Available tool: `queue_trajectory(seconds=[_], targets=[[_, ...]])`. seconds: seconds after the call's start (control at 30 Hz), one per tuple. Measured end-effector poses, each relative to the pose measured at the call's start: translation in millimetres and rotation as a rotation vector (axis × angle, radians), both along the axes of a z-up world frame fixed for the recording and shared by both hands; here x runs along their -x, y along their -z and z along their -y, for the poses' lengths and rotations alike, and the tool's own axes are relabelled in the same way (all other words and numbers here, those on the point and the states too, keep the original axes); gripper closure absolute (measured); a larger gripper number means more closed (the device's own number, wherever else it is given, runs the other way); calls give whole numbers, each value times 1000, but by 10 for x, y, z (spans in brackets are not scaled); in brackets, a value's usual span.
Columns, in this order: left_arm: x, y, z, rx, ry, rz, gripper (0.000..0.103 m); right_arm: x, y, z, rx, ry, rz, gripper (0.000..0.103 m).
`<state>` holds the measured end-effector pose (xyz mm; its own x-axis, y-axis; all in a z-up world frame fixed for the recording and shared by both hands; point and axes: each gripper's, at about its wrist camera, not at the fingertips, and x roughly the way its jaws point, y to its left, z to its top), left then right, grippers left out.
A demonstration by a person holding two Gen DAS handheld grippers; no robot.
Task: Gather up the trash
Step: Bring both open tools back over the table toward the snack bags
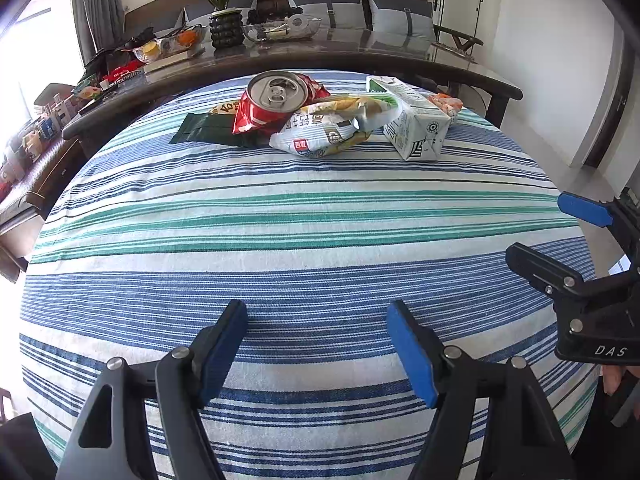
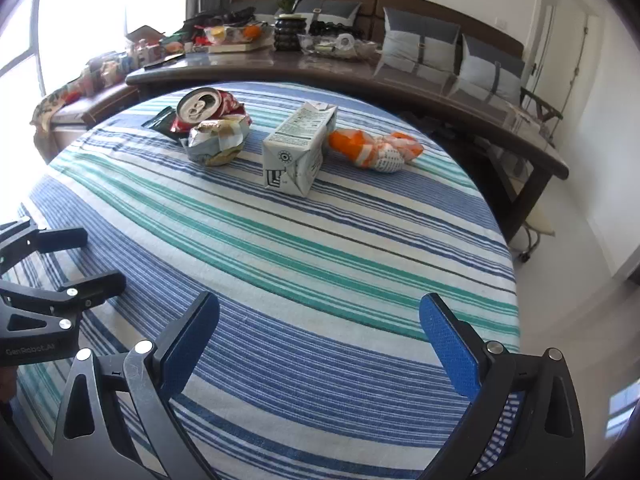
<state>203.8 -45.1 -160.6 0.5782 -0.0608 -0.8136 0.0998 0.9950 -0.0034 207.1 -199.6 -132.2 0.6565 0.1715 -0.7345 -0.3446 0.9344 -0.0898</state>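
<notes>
Right wrist alone: orange wrapper [image 2: 374, 150] clear beside carton [image 2: 298, 150]; both jaws wide, empty.

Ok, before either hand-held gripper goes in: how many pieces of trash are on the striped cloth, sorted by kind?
Crushed cans: 1, red can
Cartons: 1, white carton
Snack wrappers and bags: 3 clearly seen: dark green wrapper, crumpled white bag, orange and white wrapper
Total: 5. A yellowish scrap behind the can may be a sixth; I cannot tell.

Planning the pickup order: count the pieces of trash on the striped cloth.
5: crushed can, dark wrapper beside it, crumpled snack bag, carton, orange wrapper. More may hide underneath.
</notes>
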Motion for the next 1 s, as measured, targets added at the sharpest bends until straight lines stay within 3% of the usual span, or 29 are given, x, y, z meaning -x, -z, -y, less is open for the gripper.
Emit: queue_trajectory(seconds=[0.13, 0.43, 0.57, 0.77, 0.87, 1.0], targets=[[-29, 16, -33, -4, -2, 11, 20, -7, 76, -146, 28, -37, -25, 3], [-75, 16, -63, 5, 7, 4, 17, 10, 157, -202, 45, -61, -56, 3], [-139, -114, -56, 96, 30, 21, 17, 10, 159, -142, 40, -47, -62, 3], [-624, -452, 242, 26, 101, 132, 17, 21, 170, -90, 18, -38, -77, 2], [-986, -406, 299, 30, 105, 129, 17, 43, 176, -93, 17, -43, -74, 2], [-1228, -241, 368, -46, 128, 128, 18, 40, 182, -84, 4, -42, -81, 2]])
